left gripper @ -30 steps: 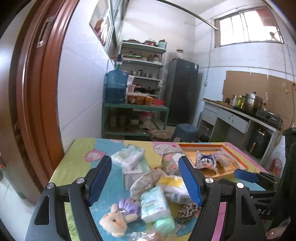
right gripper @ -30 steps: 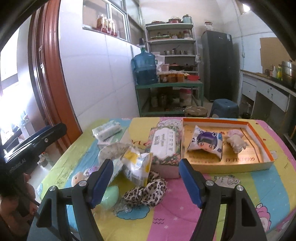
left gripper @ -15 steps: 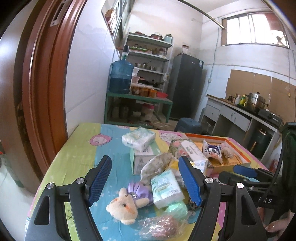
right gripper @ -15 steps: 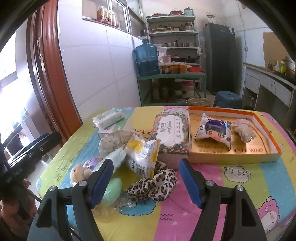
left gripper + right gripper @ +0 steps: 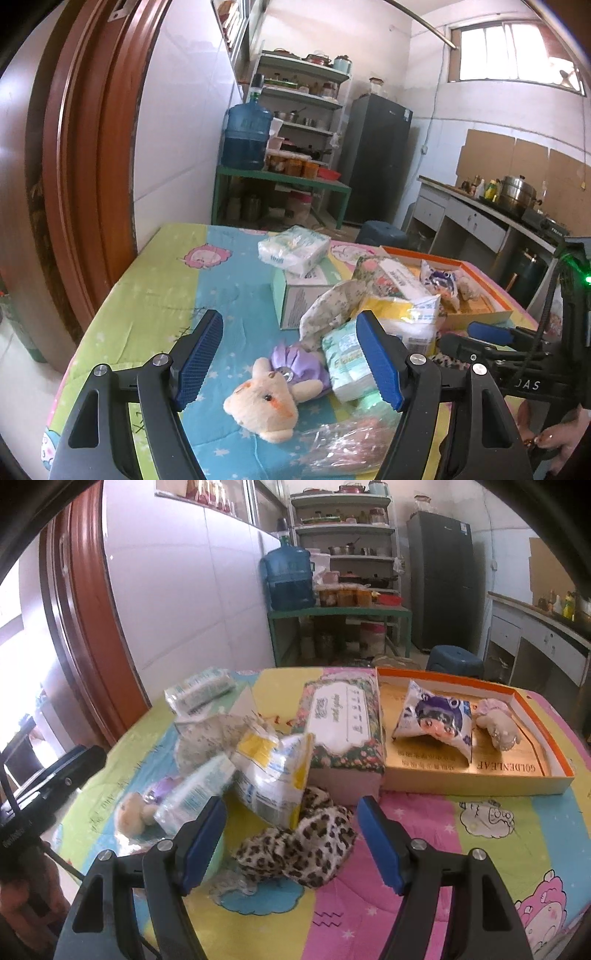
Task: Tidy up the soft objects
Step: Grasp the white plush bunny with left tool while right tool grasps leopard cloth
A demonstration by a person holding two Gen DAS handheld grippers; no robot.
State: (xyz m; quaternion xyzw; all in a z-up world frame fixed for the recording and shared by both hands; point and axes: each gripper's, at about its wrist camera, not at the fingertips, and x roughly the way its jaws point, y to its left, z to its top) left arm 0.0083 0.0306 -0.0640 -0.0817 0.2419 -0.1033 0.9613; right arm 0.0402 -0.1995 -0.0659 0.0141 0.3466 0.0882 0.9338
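I am holding my left gripper (image 5: 290, 363) wide open over the plush doll (image 5: 271, 400); my right gripper (image 5: 290, 840), gaping too, is framing the leopard scrunchie (image 5: 299, 849) at twelve o'clock.

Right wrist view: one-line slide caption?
Open right gripper above a leopard-print scrunchie; orange tray already holds two soft items.

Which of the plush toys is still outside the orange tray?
The beige plush doll in the purple dress, lying on the tablecloth between the left gripper's open fingers. The other small plush already sits inside the orange tray.
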